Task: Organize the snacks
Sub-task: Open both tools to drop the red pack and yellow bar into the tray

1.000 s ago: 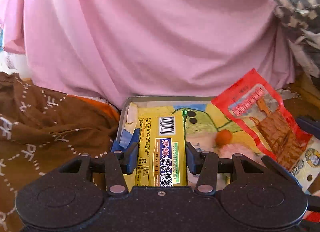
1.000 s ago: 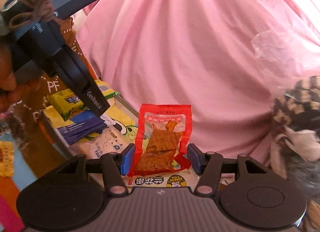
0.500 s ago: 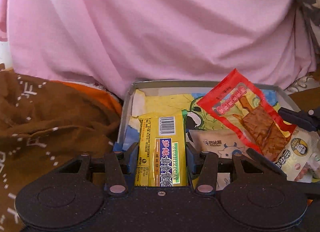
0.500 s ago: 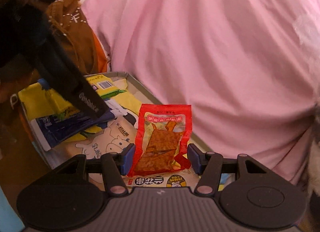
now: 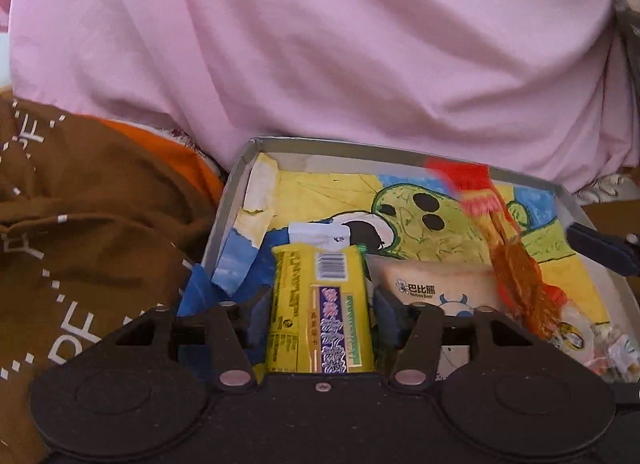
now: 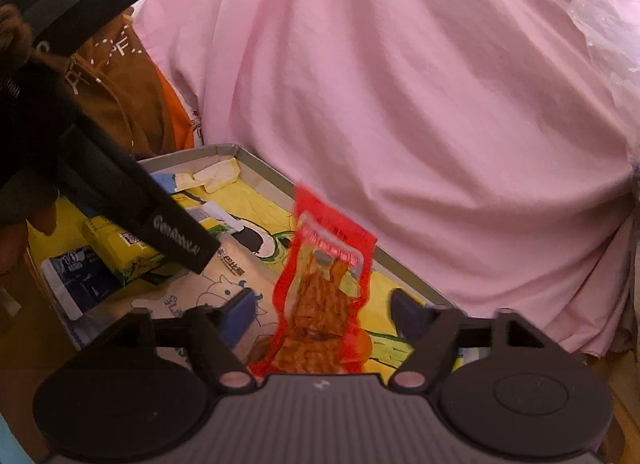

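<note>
Red plastic pouch of brown dried snack (image 6: 326, 296) blurred between right gripper (image 6: 322, 310) jaws, spread wide and touching nothing, so seemingly dropping loose over shallow grey cardboard tray with crayon drawing on its floor (image 6: 262, 180). Could tumble against far wall or out onto pink bedsheet (image 6: 400, 84). Left gripper (image 5: 320, 310) clamped on yellow wrapped snack bar with barcode (image 5: 320, 304), low over tray's near left end. Opening too early risks piling onto beige cartoon-cow packet (image 5: 432, 288) alongside, or crowding blue-and-white packet (image 6: 82, 284).
</note>
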Motion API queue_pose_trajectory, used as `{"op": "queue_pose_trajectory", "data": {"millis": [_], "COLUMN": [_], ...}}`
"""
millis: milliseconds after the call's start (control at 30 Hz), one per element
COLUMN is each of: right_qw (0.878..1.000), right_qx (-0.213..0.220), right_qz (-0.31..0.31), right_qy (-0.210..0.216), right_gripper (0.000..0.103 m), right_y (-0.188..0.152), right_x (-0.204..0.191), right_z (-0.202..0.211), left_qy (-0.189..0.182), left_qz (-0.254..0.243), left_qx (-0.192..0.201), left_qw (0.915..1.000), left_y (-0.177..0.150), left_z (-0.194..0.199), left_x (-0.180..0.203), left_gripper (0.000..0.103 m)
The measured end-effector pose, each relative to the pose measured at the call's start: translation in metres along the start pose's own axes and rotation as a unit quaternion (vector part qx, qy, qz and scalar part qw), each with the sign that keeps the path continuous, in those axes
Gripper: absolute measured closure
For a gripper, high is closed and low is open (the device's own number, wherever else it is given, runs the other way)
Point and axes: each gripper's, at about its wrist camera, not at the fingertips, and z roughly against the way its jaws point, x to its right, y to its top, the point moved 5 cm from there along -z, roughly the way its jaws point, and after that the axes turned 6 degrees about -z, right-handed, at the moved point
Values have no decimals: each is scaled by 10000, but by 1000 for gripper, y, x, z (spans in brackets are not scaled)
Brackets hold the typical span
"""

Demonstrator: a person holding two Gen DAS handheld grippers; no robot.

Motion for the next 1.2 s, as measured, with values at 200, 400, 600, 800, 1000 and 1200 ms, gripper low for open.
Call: {"op": "queue_pose_trajectory", "data": {"millis": [200,400,600,800,1000,1200], "right_qw": [9986,9955,9937,9913,9837,9683], "right_qx": [183,383,568,650,706,802], "right_qz": [-486,-858,-943,-1116,-1627,-2342], "right_qy": [-54,-123,-190,-247,-292,-335], "right_gripper": [0,0,0,0,0,0], "right_y": [-4,6,14,15,2,-18], "right_x": [19,36,52,66,77,87], "right_z": [19,45,74,109,151,197], "left_qy": [-144,-117,-4,195,-27,-56], "left_qz": [362,341,358,387,357,403], "left_qx": [247,369,513,693,737,925], "left_qw": [9989,9987,9980,9967,9966,9949], "left_y": [-3,-1,3,1,-13,-37], "left_z": [21,48,81,118,153,192], "left_x": [-11,-3,3,3,14,24], "left_gripper": [19,14,10,5,4,3]}}
